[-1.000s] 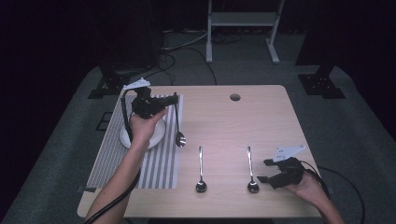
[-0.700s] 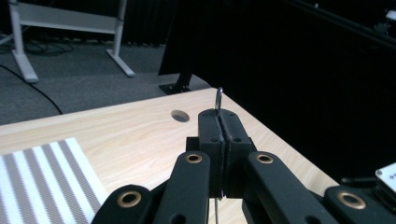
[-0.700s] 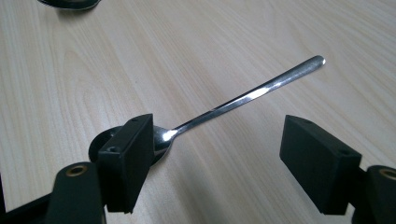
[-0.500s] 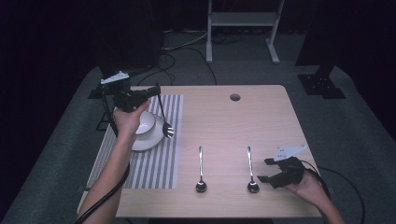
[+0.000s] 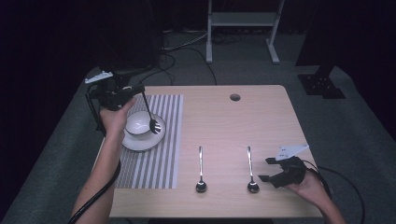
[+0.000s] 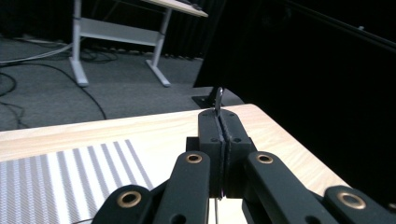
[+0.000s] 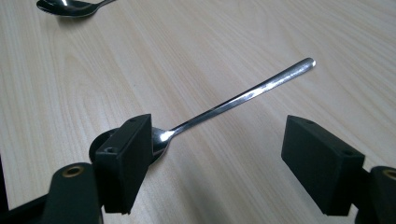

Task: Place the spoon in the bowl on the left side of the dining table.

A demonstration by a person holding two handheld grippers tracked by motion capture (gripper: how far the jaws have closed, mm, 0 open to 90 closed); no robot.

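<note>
High view: a pale wooden table [image 5: 261, 116] stands in a dark room, a striped mat [image 5: 161, 149] at its left. The left gripper [image 5: 135, 89] pinches a spoon [image 5: 150, 116] dangling over a white bowl [image 5: 137, 125]. The right gripper [image 5: 264, 169] is spread wide beside the nearest of two lying spoons [image 5: 251, 168], near the front edge.

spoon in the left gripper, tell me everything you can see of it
The spoon looks like thin polished metal, with a slim straight handle and a small oval head. The left gripper is shut on the top of its handle, whose tip pokes up between the jaws in the left gripper view. It hangs head down, slightly tilted, over the white bowl. Whether the head touches the bowl cannot be told.
</note>
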